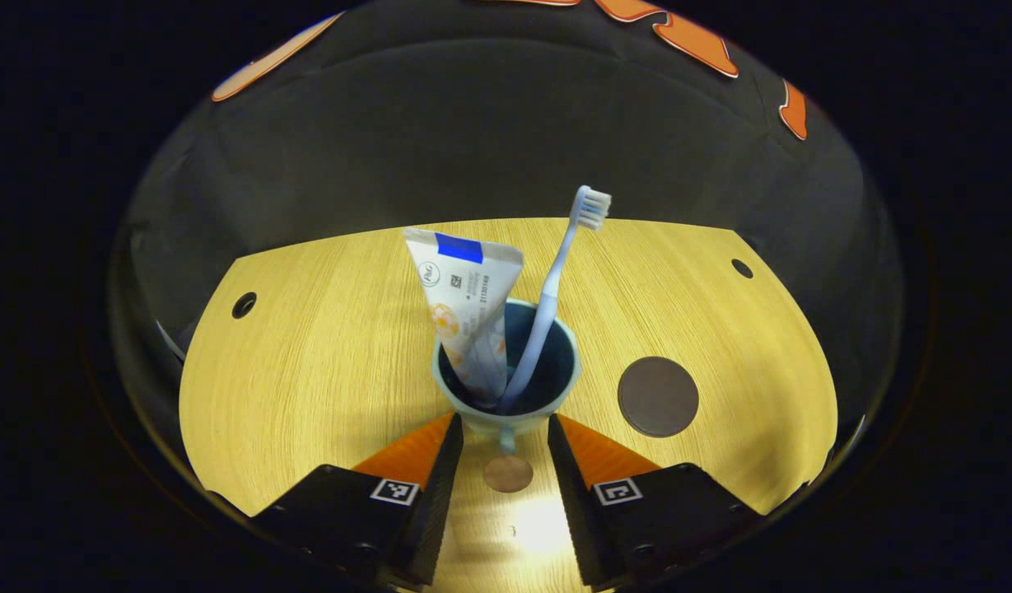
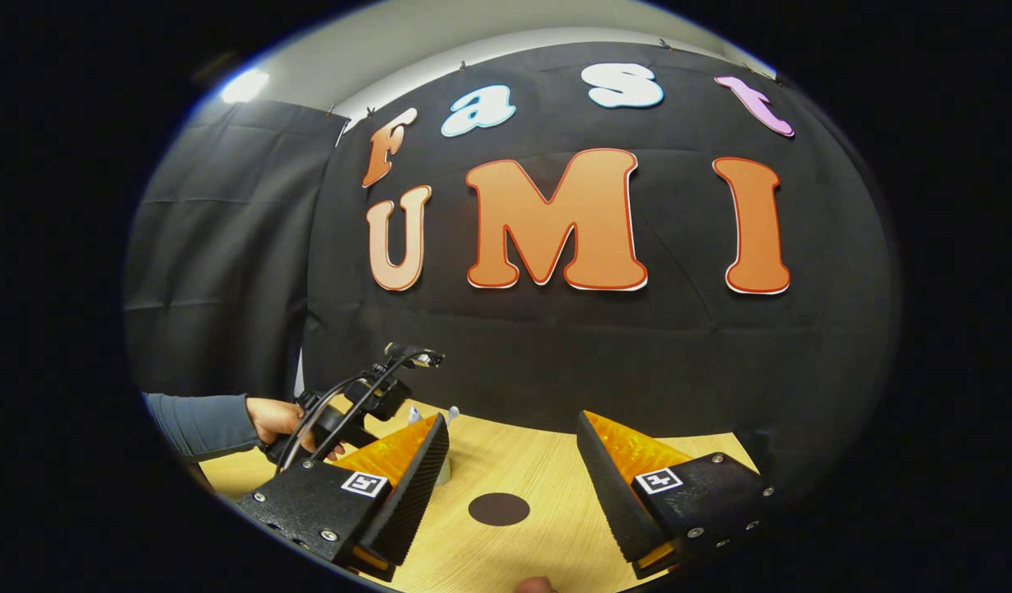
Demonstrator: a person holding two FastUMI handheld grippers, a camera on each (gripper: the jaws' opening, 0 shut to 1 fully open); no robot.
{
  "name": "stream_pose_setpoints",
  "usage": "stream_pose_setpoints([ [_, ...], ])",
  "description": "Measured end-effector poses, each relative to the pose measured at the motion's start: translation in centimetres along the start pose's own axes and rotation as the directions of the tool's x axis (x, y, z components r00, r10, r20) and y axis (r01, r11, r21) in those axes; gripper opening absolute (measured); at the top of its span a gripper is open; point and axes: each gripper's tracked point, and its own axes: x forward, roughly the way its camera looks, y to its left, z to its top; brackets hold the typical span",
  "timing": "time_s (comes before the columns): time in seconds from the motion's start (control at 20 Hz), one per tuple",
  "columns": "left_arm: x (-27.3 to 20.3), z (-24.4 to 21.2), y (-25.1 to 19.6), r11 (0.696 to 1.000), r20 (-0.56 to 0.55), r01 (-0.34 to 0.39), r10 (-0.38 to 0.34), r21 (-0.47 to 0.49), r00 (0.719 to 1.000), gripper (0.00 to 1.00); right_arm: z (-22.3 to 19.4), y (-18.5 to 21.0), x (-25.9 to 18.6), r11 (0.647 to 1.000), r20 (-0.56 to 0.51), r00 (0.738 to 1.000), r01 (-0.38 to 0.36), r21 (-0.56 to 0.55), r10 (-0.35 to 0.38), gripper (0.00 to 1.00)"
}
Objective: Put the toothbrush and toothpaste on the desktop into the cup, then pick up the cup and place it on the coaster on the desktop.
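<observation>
Dead ahead of the left gripper (image 1: pixel 506 445), in the left gripper view, stands the cup (image 1: pixel 506 371), upright on the worktop (image 1: pixel 324 346), and it's already loaded: the toothpaste (image 1: pixel 466 309) leans up and to the left out of it, the toothbrush (image 1: pixel 555 288) slants up and to the right, bristles on top. The cup's small handle points straight back into the gap, with the jaws spread wide on either side of it and touching nothing. Just to the cup's right, near but apart, lies the dark round coaster (image 1: pixel 658 396). So the carry looks like a short sideways hop to the right once the cup is gripped. Over in the right gripper view, the right gripper (image 2: pixel 512 449) hangs higher with its jaws apart and empty, the coaster (image 2: pixel 498 509) lying ahead between them. The left gripper (image 2: pixel 366 399), held in a hand (image 2: pixel 275 420), is at the cup itself, so it is clearly the nearer one for the lift.
</observation>
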Motion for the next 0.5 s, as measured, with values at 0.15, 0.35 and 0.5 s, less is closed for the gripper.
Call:
stream_pose_setpoints([
  [0.15,0.0,-0.8,0.0,1.0,-0.023,0.007,-0.007,-0.01,1.0,0.42,0.3,0.2,-0.3,1.0,0.011,1.0,-0.007,-0.004,0.007,0.94],
  [0.35,0.0,-0.8,0.1,1.0,-0.025,-0.024,0.023,-0.011,0.999,0.22,0.5,0.1,-1.0,1.0,0.021,1.0,-0.007,-0.008,0.007,0.94],
  [0.5,-0.4,-0.8,0.0,0.999,-0.019,-0.028,0.028,-0.02,0.999,0.19,0.6,-0.5,-1.8,1.0,0.032,0.999,0.011,-0.008,-0.01,0.94],
])
